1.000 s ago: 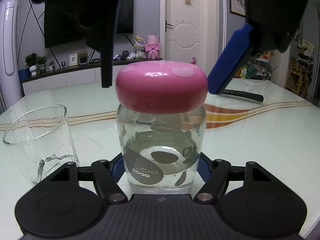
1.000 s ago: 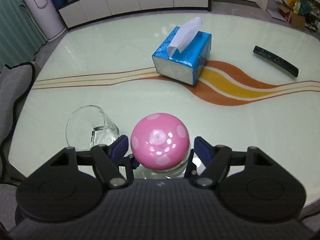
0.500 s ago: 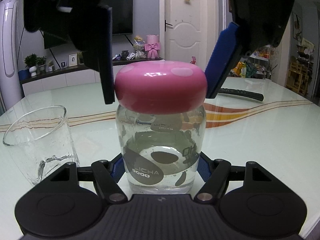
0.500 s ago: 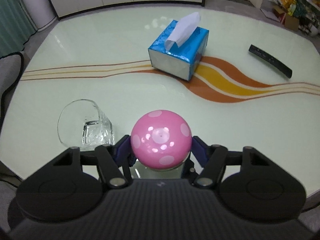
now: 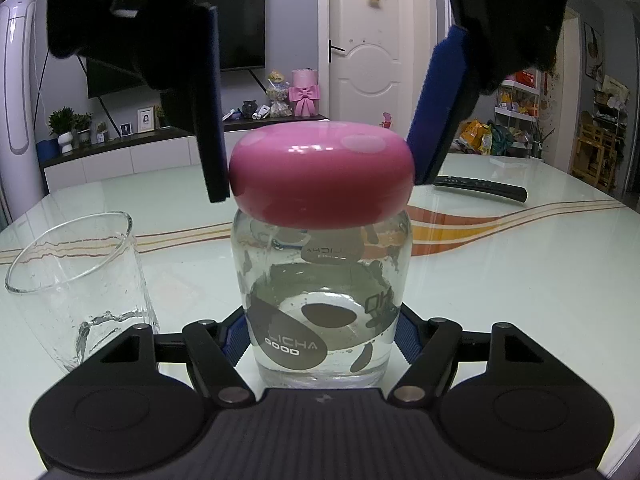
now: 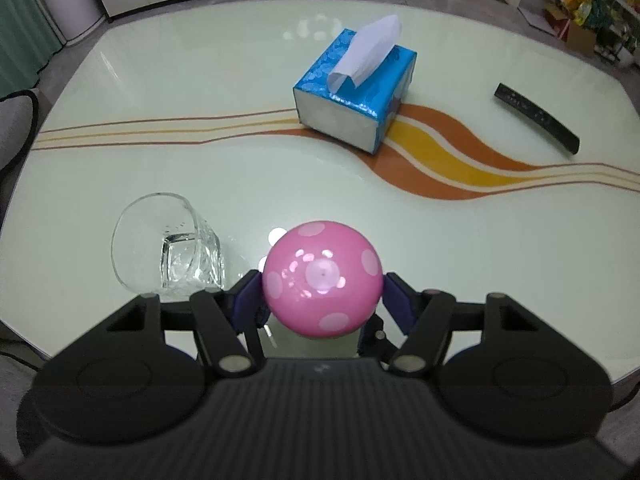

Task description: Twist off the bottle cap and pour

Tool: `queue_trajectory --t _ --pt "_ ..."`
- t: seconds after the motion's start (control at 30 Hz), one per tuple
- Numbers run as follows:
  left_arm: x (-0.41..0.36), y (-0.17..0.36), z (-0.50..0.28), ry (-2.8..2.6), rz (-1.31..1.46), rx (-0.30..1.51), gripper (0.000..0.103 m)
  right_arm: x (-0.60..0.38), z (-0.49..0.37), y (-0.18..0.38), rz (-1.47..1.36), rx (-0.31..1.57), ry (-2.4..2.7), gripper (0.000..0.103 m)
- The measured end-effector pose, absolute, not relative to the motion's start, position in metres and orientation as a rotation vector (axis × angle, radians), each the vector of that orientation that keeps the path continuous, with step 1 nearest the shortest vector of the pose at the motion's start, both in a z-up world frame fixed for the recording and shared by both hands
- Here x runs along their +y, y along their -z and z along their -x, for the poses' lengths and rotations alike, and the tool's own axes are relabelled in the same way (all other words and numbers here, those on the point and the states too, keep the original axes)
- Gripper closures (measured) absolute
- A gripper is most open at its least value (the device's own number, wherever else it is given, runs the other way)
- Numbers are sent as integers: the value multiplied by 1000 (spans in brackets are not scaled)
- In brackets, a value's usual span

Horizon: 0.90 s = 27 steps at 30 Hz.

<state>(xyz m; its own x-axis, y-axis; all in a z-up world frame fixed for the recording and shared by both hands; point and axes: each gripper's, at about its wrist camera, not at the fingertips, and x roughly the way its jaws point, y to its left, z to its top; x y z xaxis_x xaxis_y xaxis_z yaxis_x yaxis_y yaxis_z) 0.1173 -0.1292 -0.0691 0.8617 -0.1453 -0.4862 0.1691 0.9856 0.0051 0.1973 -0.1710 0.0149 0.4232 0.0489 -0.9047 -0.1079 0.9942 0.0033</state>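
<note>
L gripper [image 5: 322,332] jaws clamp clear glass bottle [image 5: 322,304] body, R gripper [image 6: 322,300] jaws flank glossy pink domed cap [image 6: 322,278], contact unclear; ribbed glass [image 5: 76,284] beside on slick counter [image 6: 240,180].

- A home living and dining room.
- A glossy pale green dining table [image 6: 200,100] with orange wave stripes.
- A black wall television [image 5: 240,20], a white panelled door [image 5: 376,48].
- A blue tissue box [image 6: 356,96], a black remote control [image 6: 536,118].

Both grippers, left gripper [image 5: 320,332] and right gripper [image 6: 322,300], are matte black with ribbed grey-black bodies, round side discs, silver screws and blue-padded fingers [image 5: 438,100]
</note>
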Motion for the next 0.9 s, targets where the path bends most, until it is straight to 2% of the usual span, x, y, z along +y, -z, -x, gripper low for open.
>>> queue_trajectory --t 0.9 --pt "-130 70 -116 166 -53 499 30 -168 -196 -15 123 1117 -132 40"
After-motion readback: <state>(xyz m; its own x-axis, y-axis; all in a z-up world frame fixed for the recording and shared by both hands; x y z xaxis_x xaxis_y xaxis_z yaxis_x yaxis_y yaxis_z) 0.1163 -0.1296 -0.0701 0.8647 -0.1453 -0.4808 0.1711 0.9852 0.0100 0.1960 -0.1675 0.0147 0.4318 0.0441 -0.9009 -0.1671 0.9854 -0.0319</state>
